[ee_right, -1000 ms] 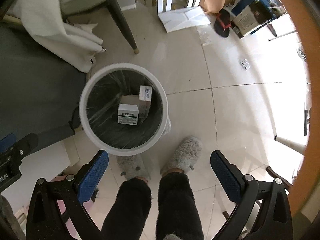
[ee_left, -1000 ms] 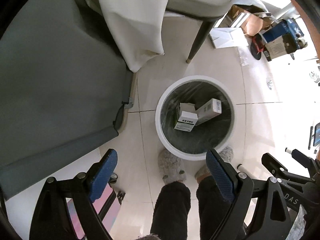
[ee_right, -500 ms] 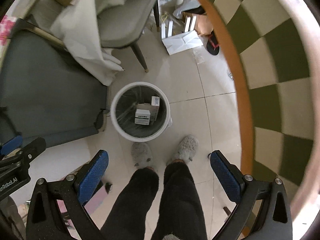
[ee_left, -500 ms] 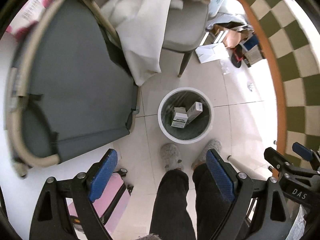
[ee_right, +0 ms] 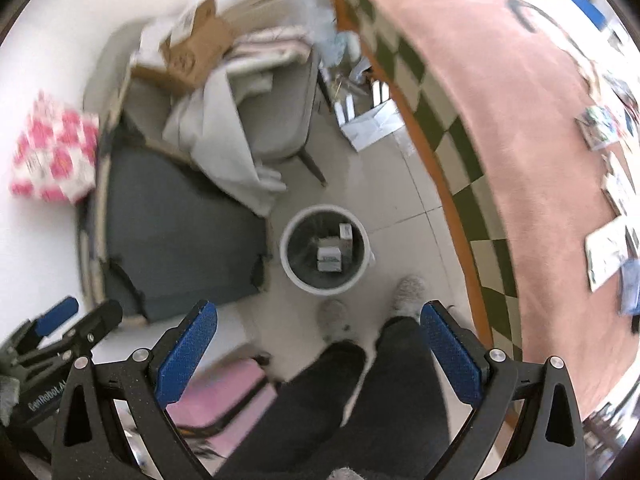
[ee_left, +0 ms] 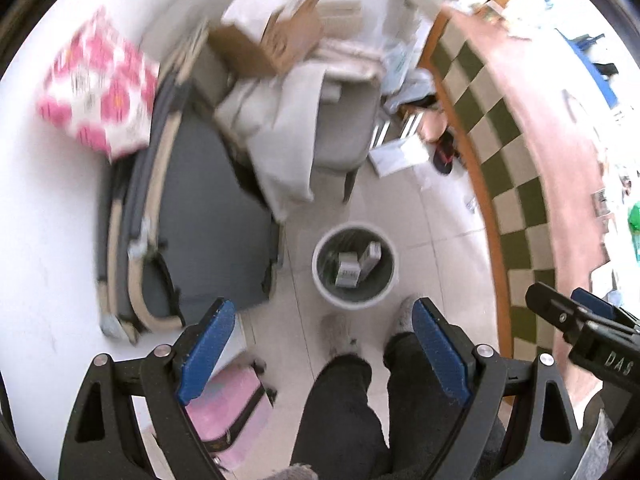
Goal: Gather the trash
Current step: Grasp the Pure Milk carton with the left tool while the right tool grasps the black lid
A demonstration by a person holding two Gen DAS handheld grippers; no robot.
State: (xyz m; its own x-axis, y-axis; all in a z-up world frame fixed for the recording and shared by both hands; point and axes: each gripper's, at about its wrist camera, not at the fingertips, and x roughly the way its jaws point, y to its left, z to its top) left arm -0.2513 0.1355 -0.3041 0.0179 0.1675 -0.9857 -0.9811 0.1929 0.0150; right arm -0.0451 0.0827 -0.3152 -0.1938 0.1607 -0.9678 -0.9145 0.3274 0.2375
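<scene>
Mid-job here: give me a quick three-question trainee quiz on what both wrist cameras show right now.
1. True or false: the left gripper and the right gripper both hang open with nothing between their fingers.
2. What lies inside the white trash bin? A) small cartons B) a slipper C) a pink patterned pack
3. Fill in: the person's two grey slippers stand on the tiled floor just on the near side of the ____.

Key
1. True. Each pair of blue pads is spread wide and holds nothing.
2. A. Small cartons lie at the bottom of the bin.
3. Bin.
</scene>
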